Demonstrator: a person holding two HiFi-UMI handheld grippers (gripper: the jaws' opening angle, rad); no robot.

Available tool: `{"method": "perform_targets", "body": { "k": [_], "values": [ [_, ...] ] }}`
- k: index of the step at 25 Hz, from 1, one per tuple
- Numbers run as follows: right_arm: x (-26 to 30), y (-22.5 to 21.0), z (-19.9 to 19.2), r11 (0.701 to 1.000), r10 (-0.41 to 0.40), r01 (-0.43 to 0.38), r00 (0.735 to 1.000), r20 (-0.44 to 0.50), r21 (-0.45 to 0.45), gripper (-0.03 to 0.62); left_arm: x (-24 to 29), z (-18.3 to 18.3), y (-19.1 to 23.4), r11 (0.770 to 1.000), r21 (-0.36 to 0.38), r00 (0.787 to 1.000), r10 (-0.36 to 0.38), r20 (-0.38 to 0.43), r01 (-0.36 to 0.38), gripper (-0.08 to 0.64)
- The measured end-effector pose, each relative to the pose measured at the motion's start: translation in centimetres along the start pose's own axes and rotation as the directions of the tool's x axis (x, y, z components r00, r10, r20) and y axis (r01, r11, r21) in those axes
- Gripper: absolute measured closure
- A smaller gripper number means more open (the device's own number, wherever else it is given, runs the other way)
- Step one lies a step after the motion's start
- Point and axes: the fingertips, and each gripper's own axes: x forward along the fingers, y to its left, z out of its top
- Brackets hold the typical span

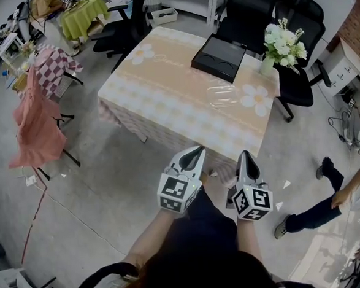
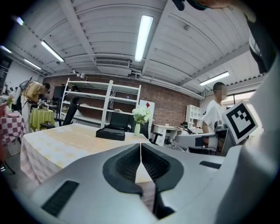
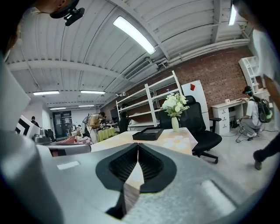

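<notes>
As I hold them: two tongs, my left gripper [image 1: 200,150] and my right gripper [image 1: 245,154], side by side over the floor, just short of the table [image 1: 183,103].
Left tongs: clenched, jaws meeting tip to tip, nothing between them.
Right tongs: clenched the same way, also empty.
Table: one, straight ahead of both tongs, under a peach cloth with daisy prints; neither jaw touches it.
On the table: one black tray [image 1: 218,59] toward the far side, and one vase of white flowers [image 1: 282,44] at the far right corner, apart from the tray.
Chairs: three black chairs [image 1: 247,9] around the far side, counted in the head view.
Hard to make out: a clear thing [image 1: 221,96] on the cloth in front of the tray; I cannot tell what it is.
Cut off: a person [image 1: 314,211] at the right edge, only legs and an arm in frame; my own body hides the floor under me.
Only in the gripper views: the brick wall [image 3: 210,83], the white shelving [image 2: 100,105] and the ceiling lights; my left one also catches the right tongs' marker cube [image 2: 242,122].
Only in the head view: a pink cloth [image 1: 37,125] draped over a chair at the left.
</notes>
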Motion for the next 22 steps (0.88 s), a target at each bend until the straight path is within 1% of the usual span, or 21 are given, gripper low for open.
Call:
{"method": "perform_targets", "body": {
  "k": [8, 16, 22],
  "values": [
    [3.6, -1.2, 0.8, 1.000, 0.008, -0.008, 1.000, -0.020, -0.007, 0.586, 3.3, 0.4, 2.0, 1.000, -0.021, 1.000, 0.014, -0.018, -0.015, 0.548],
    [6.9, -3.2, 1.9, 1.000, -0.005, 0.004, 0.999, -0.033, -0.015, 0.586, 7.0, 1.1, 3.1, 1.000, -0.027, 1.000, 0.001, -0.028, -0.002, 0.548],
    [9.7, -4.2, 2.5, 1.000, -0.008, 0.007, 0.999, -0.036, -0.021, 0.586, 9.5, 1.6, 4.7, 0.999, -0.033, 1.000, 0.005, -0.029, -0.006, 0.547]
  ]
}}
